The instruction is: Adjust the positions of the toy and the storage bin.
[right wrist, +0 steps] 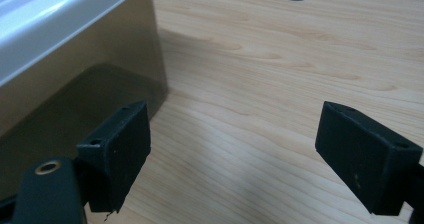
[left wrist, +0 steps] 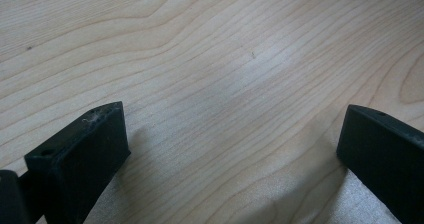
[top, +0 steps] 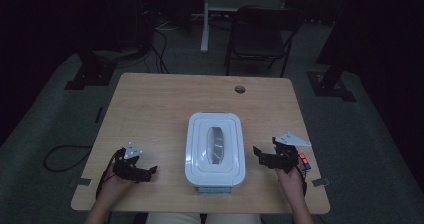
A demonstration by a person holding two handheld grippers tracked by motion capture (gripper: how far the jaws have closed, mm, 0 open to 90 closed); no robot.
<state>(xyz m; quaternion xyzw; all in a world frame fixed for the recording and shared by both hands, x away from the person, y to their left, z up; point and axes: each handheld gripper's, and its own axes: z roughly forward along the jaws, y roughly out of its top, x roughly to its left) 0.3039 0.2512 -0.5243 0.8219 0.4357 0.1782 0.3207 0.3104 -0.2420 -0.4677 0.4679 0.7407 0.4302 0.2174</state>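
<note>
Daylight-pale wood grain is showing across the rectangular light wooden desk (top: 150,99), and a white rectangular plastic container (top: 215,149) with a stepped white lid and translucent brownish walls is sitting on it near the person's edge, roughly midway between the two hands. The left tongs (top: 150,171) are resting low over the desk to the left of the container, well apart from it; in the left gripper view the two black jaws are standing wide apart with nothing but bare wood between them, so they are released. The right tongs (top: 258,151) are hovering just beside the container's right wall, pointing towards it; in the right gripper view the container (right wrist: 75,59) is lying just beyond the left jaw, and the jaws are gaping wide over empty desk (right wrist: 280,74), gripping nothing. A small round cable hole (top: 240,89) is sitting in the desk's far part. A small red and blue object (top: 303,161) is lying by the right hand, too small to identify.
</note>
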